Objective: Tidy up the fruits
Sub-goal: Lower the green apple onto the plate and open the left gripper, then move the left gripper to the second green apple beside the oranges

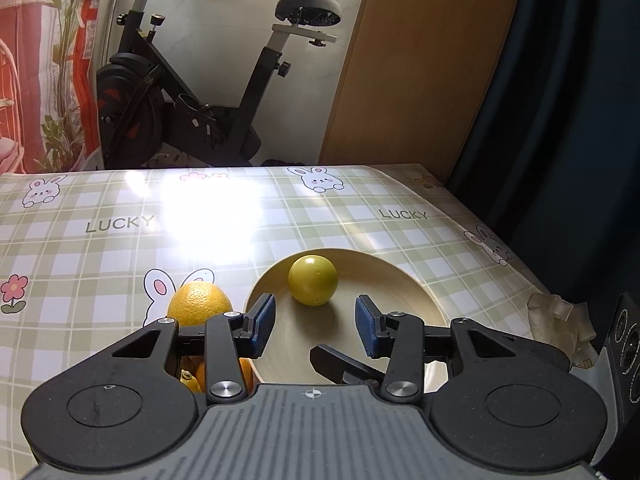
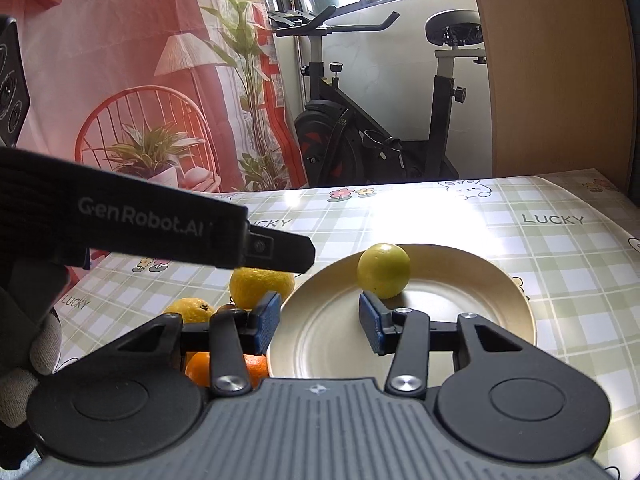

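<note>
Both my grippers — left gripper (image 1: 315, 322), right gripper (image 2: 319, 322) — gape wide, empty, over the plate (image 1: 416, 284); green citrus (image 1: 313, 280) inside, oranges (image 2: 226, 368) half-hidden behind linkage.

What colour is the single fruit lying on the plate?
Yellow-green; the fruit on the cream plate shows best in the left wrist view.

left tool (image 1: 315, 322): jaws apart, empty | right tool (image 2: 319, 322): jaws apart, empty

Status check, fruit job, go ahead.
Both grippers open, empty. One green fruit on plate. Oranges on table, beside plate. Nothing blocking.
</note>
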